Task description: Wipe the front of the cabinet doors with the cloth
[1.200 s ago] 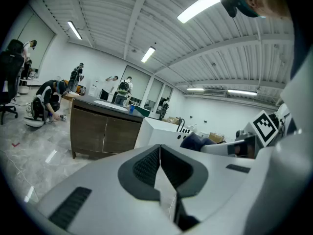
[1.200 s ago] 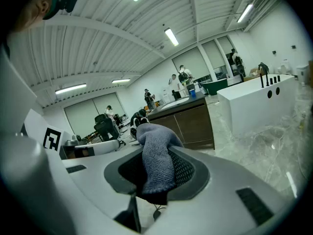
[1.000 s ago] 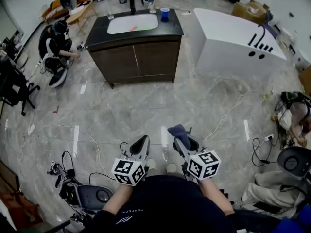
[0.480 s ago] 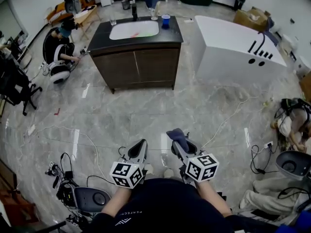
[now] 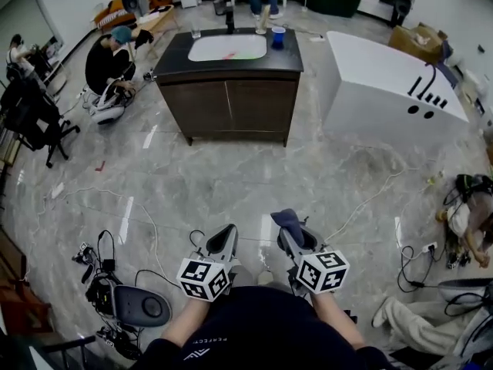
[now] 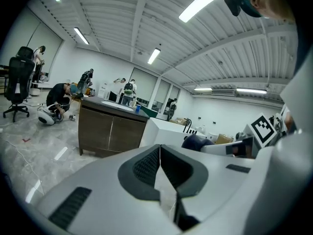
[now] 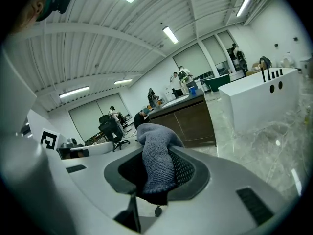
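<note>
Cabinet (image 5: 231, 102) now farther right in view; cloth (image 5: 286, 219) still in right gripper (image 5: 296, 236).

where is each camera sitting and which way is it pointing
Head view: on the person's head, looking steeply down at the cabinet; the left gripper, right gripper, forearms and torso show.
Left gripper view: on the left gripper, looking along its shut, empty jaws toward the cabinet; the right gripper shows at right.
Right gripper view: on the right gripper, looking along jaws clamped on the cloth toward the cabinet.
Shared: all three show the cabinet.
</note>
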Motion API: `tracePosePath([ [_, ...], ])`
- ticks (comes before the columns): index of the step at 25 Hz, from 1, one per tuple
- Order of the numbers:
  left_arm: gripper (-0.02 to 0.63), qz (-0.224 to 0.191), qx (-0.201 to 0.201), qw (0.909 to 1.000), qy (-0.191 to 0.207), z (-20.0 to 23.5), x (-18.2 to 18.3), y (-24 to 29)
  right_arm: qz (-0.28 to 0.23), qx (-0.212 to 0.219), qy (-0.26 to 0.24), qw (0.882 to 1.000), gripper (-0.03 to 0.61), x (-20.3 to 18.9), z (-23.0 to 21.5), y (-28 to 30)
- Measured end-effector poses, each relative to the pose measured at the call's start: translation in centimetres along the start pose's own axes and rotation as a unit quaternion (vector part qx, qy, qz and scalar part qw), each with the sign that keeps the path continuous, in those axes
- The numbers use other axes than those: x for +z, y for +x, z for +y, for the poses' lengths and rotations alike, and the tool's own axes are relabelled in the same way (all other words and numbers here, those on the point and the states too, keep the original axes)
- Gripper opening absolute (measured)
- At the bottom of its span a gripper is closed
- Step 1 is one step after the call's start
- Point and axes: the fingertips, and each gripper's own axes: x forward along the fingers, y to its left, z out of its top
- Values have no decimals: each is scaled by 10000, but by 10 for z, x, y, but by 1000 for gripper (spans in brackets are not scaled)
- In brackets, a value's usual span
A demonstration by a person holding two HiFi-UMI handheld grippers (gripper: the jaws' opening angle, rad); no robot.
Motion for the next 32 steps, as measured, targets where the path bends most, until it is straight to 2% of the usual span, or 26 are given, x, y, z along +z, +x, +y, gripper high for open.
tracePosePath([
  [5,11,16,247,9996,-148,17,-2,-1,92,169,28,9998,120,-1,2,11],
  [7,11,-26,259,9994,-238,20,-1,3,142,191,-2,9997,120,-1,0,17],
  [13,11,-20,248,9995,-171,39,8,20,227,202,-83,9995,120,10,-2,45],
  [21,11,-8,327,9989,-326,106,36,47,310,194,-115,9993,120,37,7,117],
  [32,11,130,265,9987,-411,205,80,74,498,267,-156,9983,120,69,43,226],
])
